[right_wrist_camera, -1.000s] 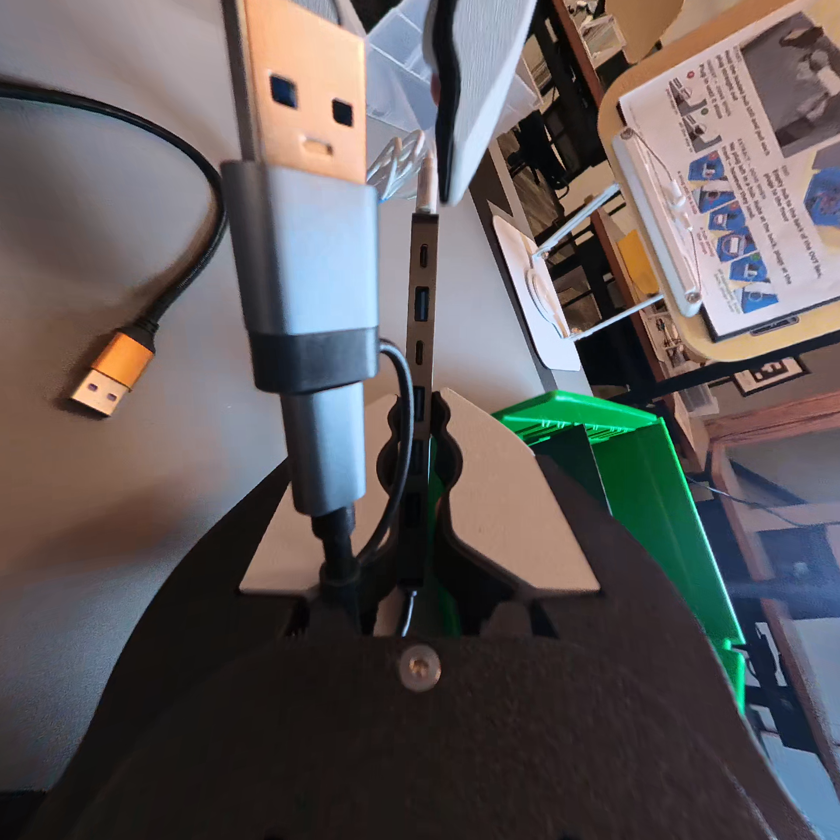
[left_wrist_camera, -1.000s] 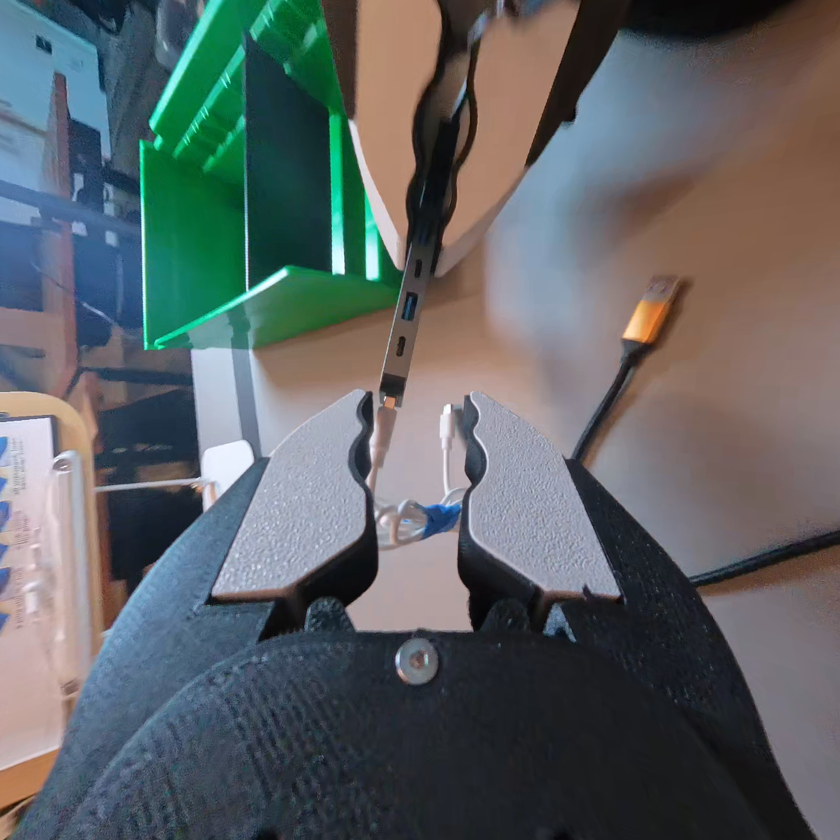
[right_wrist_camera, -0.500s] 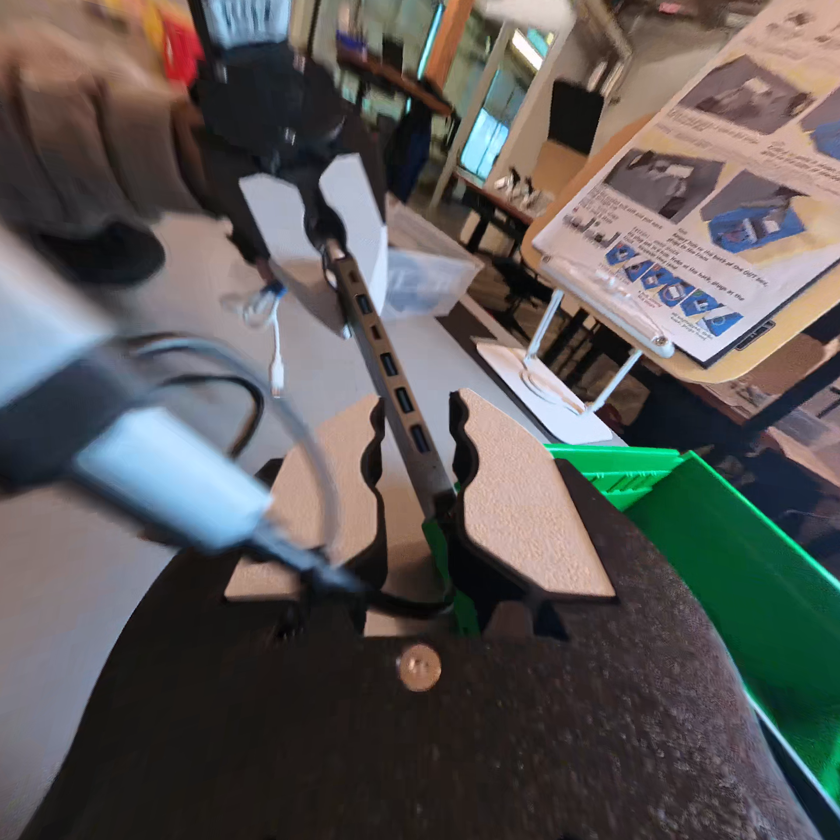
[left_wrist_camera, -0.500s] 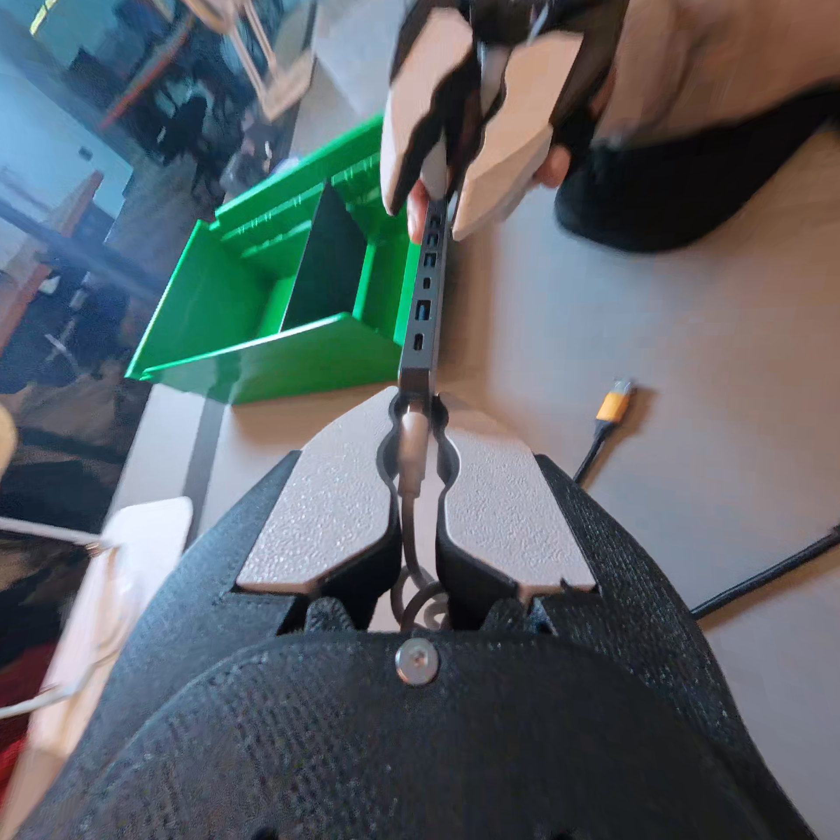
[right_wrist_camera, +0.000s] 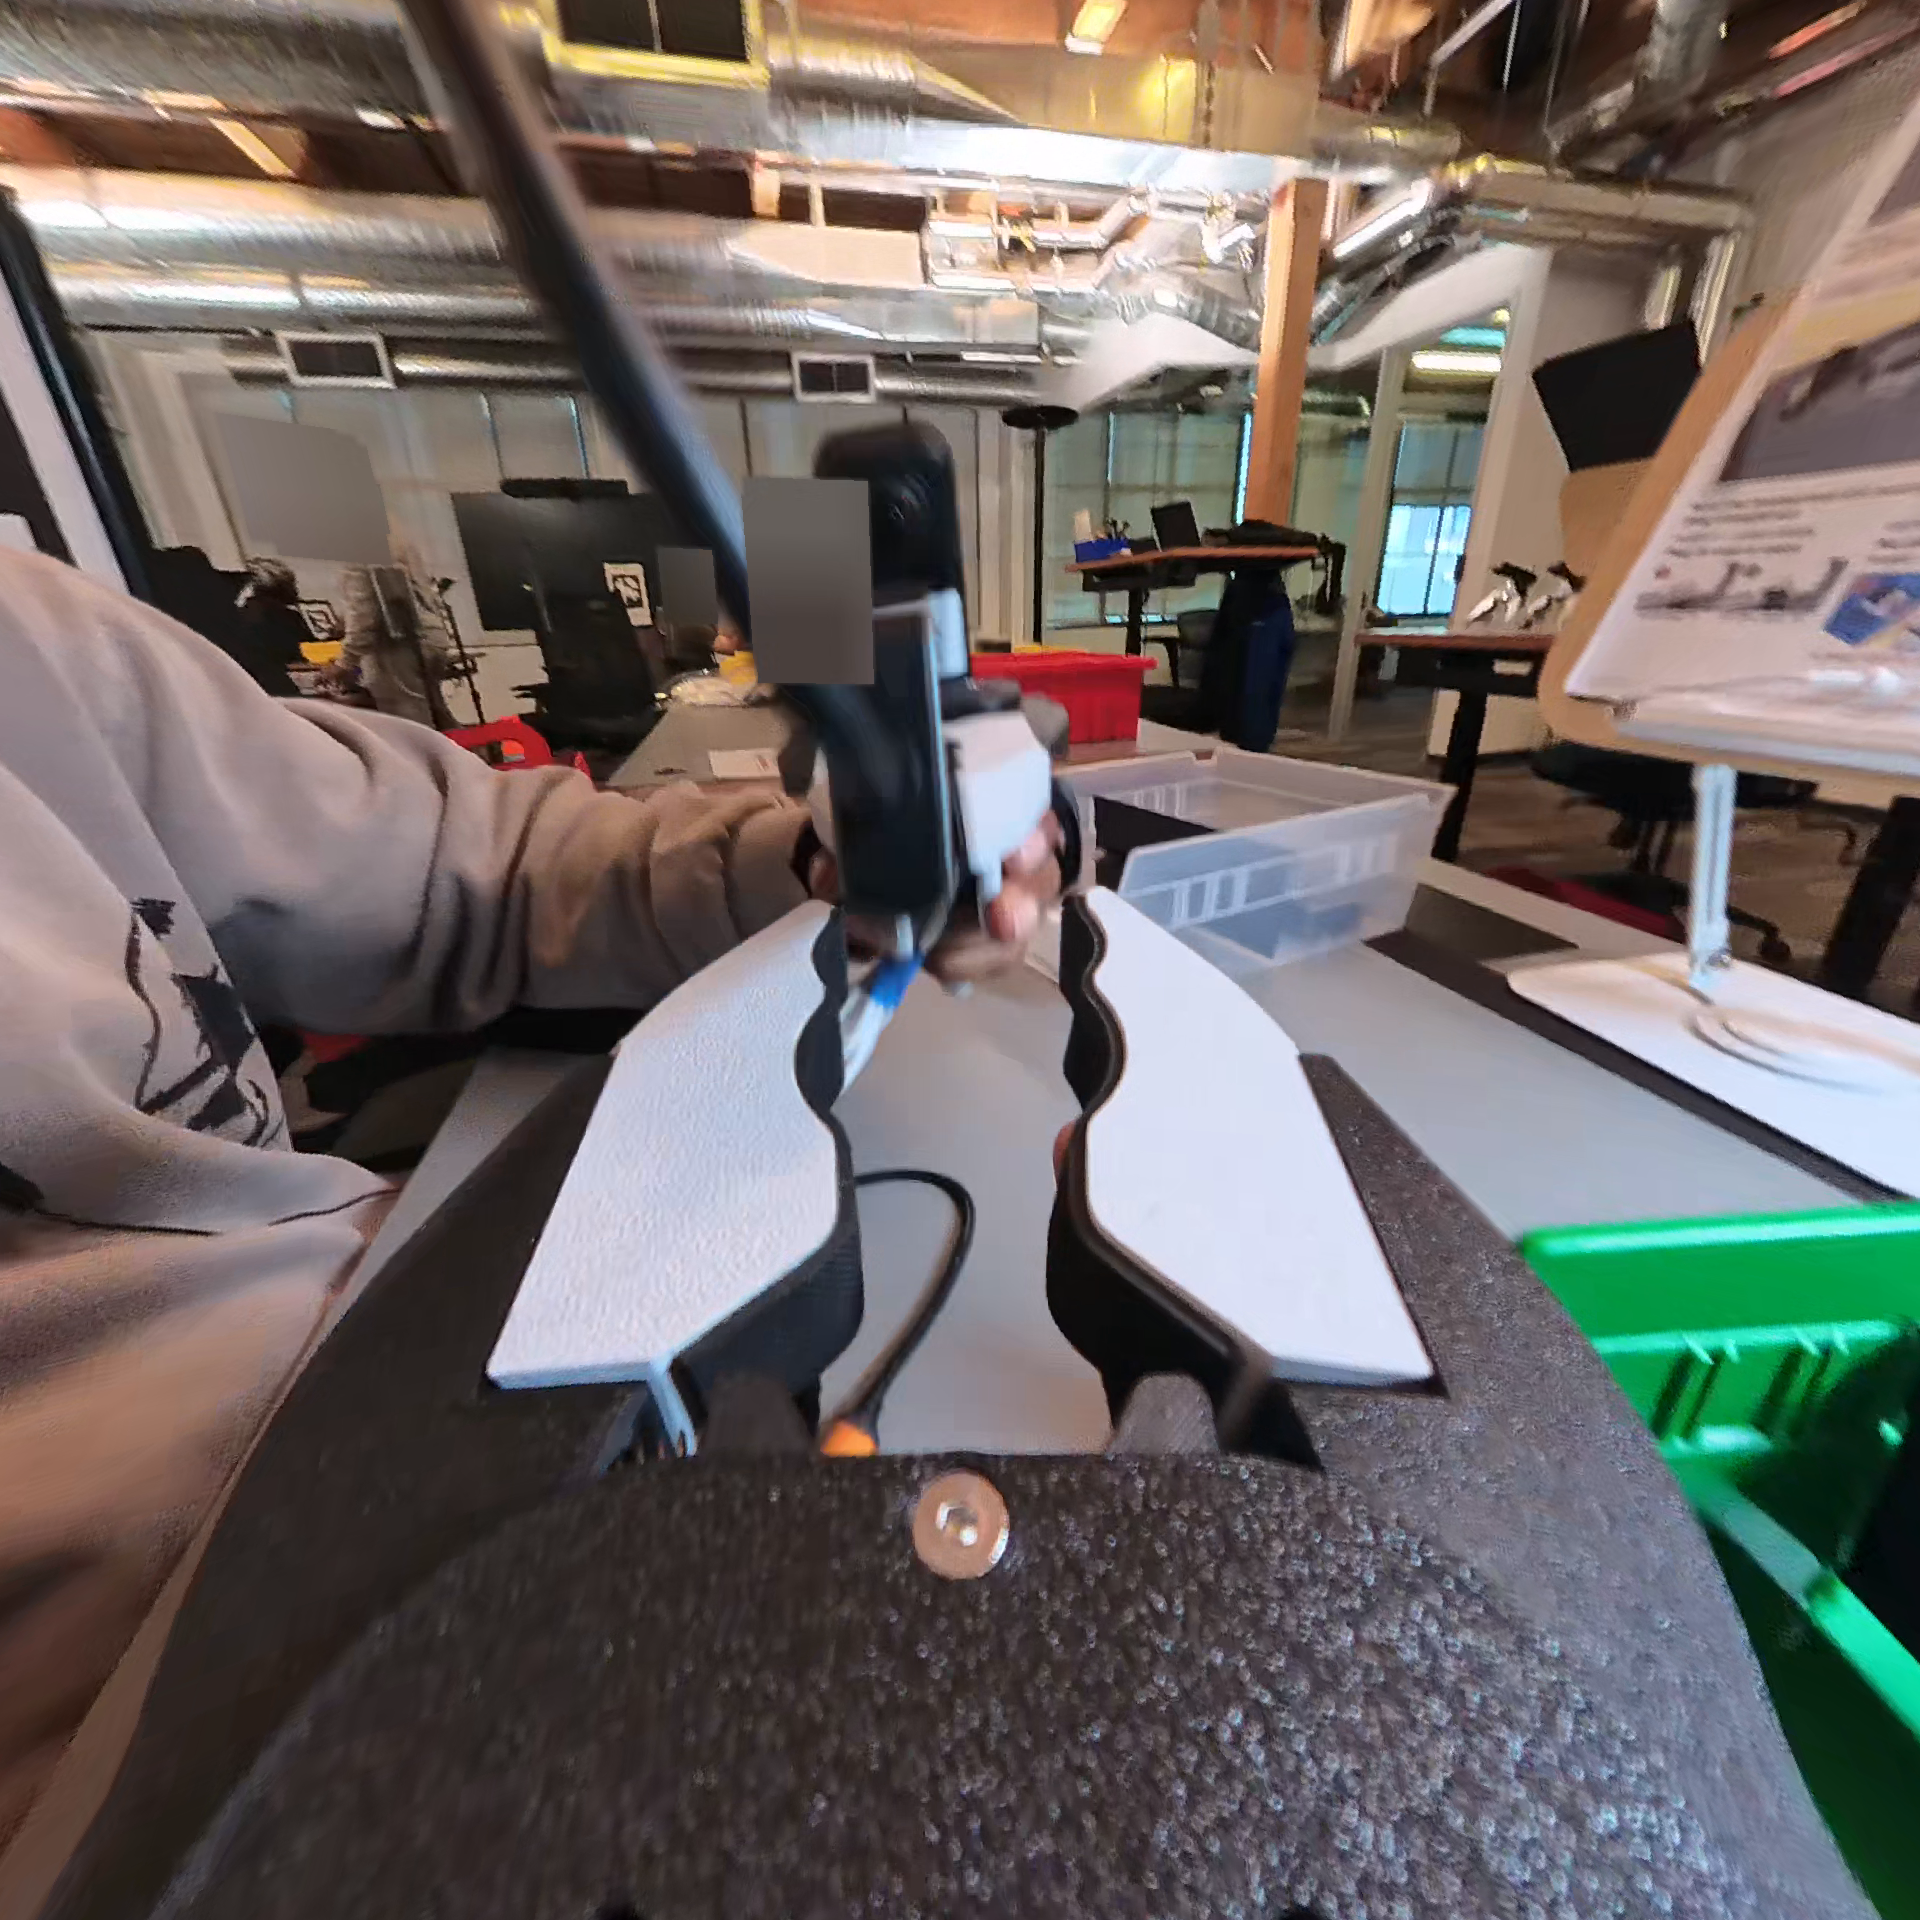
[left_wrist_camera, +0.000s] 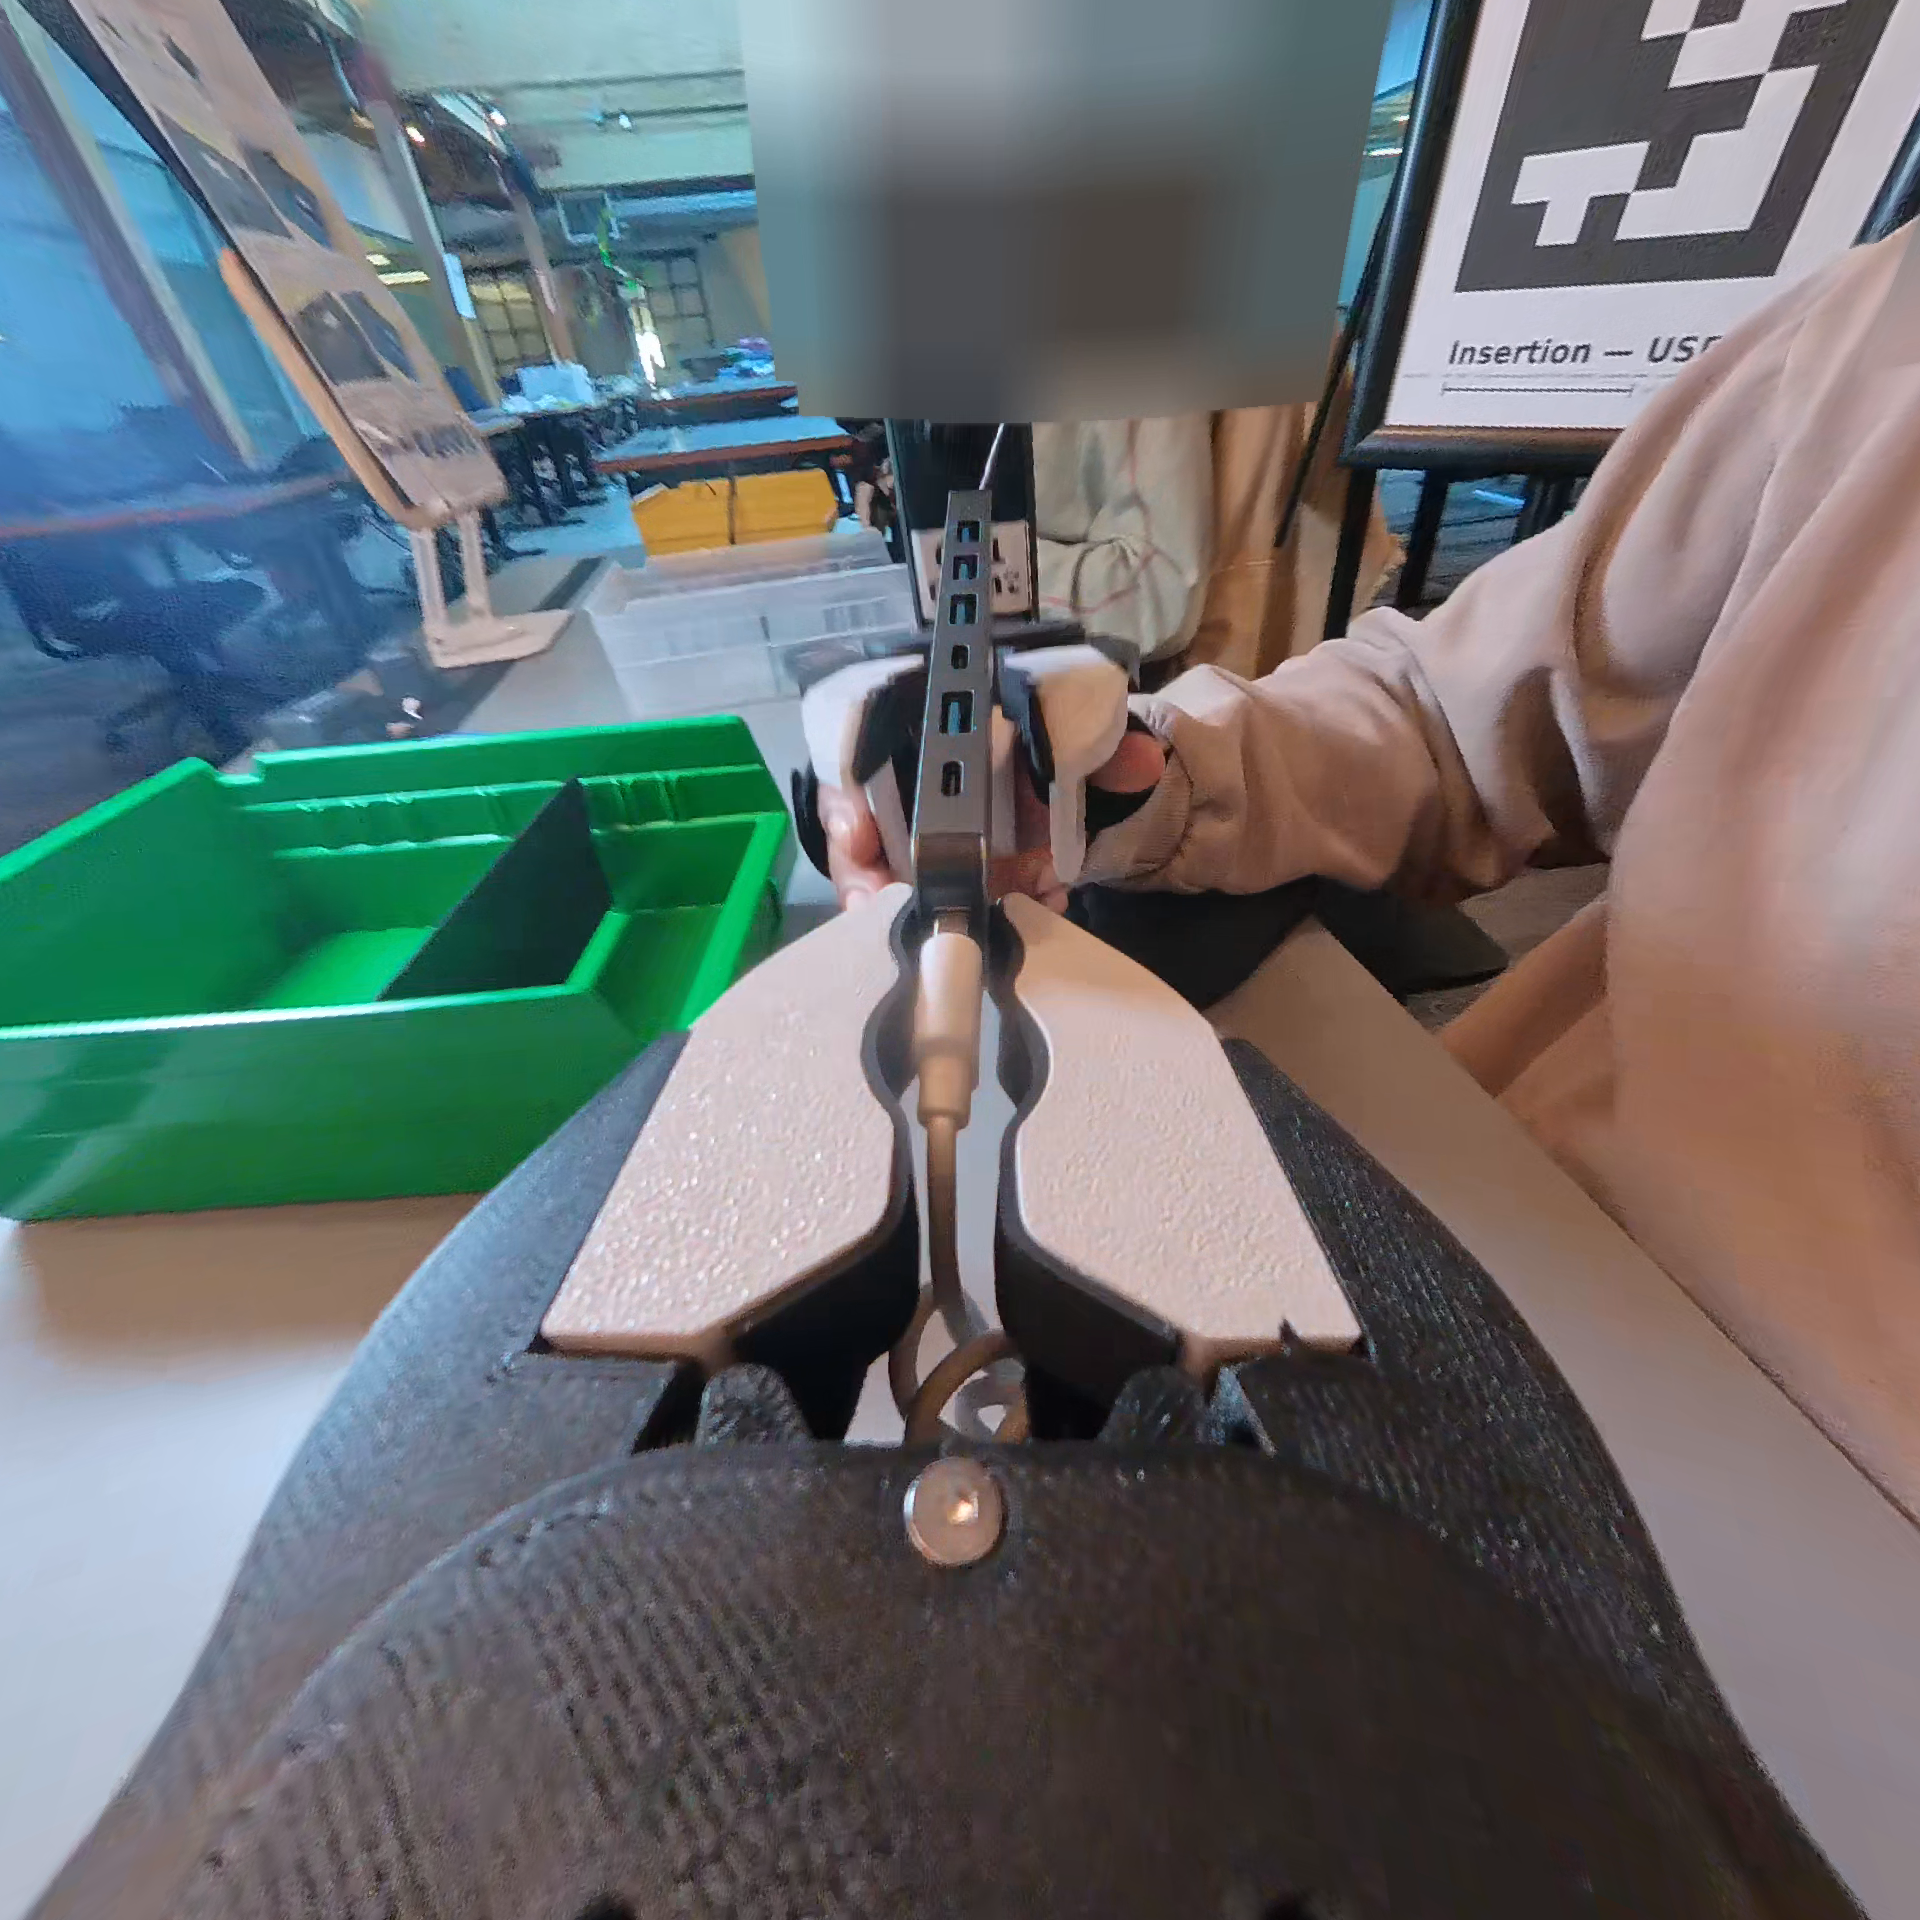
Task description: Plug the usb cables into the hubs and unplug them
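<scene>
While the left gripper (left_wrist_camera: pixel 951 977) pinches the white USB-C plug (left_wrist_camera: pixel 945 1013) seated in the upright grey hub (left_wrist_camera: pixel 951 727), the right gripper (right_wrist_camera: pixel 951 997) gapes empty; the green divided bin (left_wrist_camera: pixel 343 935) looks empty.

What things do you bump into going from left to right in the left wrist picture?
Green plastic bin with a black divider → slim dark grey USB hub standing upright → beige sleeve of a person.

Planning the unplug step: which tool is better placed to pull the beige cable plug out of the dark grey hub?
Left. The left tool is shut on the beige cable plug seated in the end of the dark grey hub; the right tool is open and empty.
</scene>
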`<state>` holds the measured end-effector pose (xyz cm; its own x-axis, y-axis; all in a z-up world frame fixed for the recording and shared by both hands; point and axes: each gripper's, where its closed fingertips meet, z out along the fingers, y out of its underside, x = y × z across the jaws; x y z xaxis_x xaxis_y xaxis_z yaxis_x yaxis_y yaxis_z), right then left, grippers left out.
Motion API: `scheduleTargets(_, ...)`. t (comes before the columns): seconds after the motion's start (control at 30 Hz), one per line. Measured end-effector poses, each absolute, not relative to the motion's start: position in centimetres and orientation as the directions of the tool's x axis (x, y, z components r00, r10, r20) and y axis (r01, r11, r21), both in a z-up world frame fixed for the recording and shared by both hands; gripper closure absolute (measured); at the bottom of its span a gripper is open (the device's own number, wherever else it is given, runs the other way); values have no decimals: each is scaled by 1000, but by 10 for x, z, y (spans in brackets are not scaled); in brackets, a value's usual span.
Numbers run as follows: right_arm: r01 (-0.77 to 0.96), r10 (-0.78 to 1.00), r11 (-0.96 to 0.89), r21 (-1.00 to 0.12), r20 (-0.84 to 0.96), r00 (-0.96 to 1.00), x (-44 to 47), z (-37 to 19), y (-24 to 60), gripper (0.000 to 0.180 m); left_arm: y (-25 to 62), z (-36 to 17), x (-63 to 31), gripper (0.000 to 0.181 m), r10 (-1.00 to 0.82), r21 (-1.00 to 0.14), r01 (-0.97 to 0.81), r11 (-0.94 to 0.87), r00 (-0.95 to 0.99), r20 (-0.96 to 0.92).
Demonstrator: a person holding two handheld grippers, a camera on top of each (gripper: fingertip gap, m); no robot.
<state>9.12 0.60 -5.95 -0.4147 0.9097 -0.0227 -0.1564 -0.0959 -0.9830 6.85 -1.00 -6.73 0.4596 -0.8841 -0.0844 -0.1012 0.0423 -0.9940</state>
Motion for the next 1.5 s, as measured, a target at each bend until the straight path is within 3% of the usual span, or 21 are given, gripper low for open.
scheduleTargets(0.03, -170, 908, -94, -981, -14, -418, 90, -56, 2, 143, -10, -74, 72, 169, -893, -995, -98, 19, 446, -61)
scheduleTargets(0.1, -181, 918, -28, -983, 47, -393, 89, -56, -1, 168, -7, -85, 76, 169, -899, -995, -99, -22, 437, -24)
scheduleTargets(0.3, -150, 937, 125, -981, 167, -307, 91, -68, 5, 169, 7, -102, 73, 163, -862, -976, -196, -93, 506, -20)
scheduleTargets(0.47, -150, 926, 263, -953, 293, -238, 93, -63, 5, 169, 12, -99, 60, 158, -798, -930, -369, 7, 558, -227)
scheduleTargets(0.63, -81, 910, 341, -937, 350, -221, 84, -71, 0, 169, 9, -103, 61, 163, -744, -802, -586, 115, 484, -460)
scheduleTargets(0.93, -49, 766, 567, -822, 548, -337, 50, -64, -13, 167, 4, -98, 49, 168, -777, -861, -489, 140, 484, -401)
scheduleTargets(1.13, -26, 708, 679, -734, 664, -242, 45, -74, -8, 168, 15, -103, 34, 160, -735, -843, -535, 53, 551, -396)
scheduleTargets(1.2, -11, 728, 669, -744, 657, -197, 55, -64, 8, 168, 19, -96, 22, 146, -713, -860, -510, 2, 602, -359)
scheduleTargets(1.33, -18, 838, 541, -841, 540, -75, 91, -41, 58, 168, -1, -95, 18, 147, -776, -882, -463, -83, 586, -235)
scheduleTargets(1.5, -73, 909, 416, -906, 418, -7, 112, -37, 84, 168, -27, -171, 48, 144, -905, -749, -641, -167, 401, -141)
